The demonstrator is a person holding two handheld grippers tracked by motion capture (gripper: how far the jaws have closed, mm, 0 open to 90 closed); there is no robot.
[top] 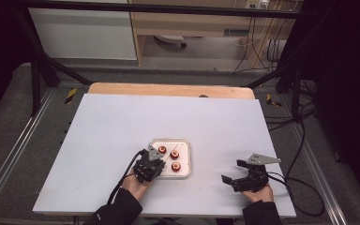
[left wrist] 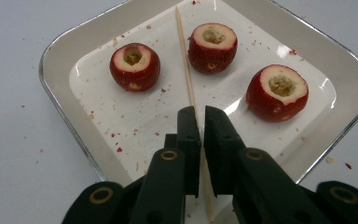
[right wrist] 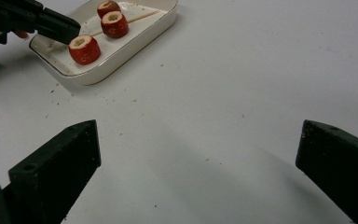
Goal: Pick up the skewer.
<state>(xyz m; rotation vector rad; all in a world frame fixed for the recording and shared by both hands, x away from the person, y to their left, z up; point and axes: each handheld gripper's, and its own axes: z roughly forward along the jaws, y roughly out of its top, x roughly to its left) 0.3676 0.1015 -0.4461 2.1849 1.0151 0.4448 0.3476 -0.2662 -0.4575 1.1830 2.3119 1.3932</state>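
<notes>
High view: white table top [top: 103,140] takes up most of the scene, w/ a white tray [top: 183,169] a bit below centre. Left gripper [top: 151,165] sits over the tray's near-left part; right gripper [top: 240,178] rests on bare table well to the tray's right, not touching anything.

Right gripper view: its jaws stand wide apart, nothing btwn them, just table. The tray [right wrist: 135,44] lies far off at upper left.

Left gripper view: tray rim [left wrist: 60,107] w/ silver edge, red crumbs scattered inside. 3 cored red fruits on it: one at left [left wrist: 135,66], one at centre top [left wrist: 212,47], one at right [left wrist: 277,92], all upright, hollow tops up, apart from each other. Thin wooden skewer [left wrist: 185,56] lies flat on the tray, running btwn left and centre fruit toward the gripper. Left jaws are pressed in on the skewer's near end, gripping it; only a narrow slit left btwn them.
</notes>
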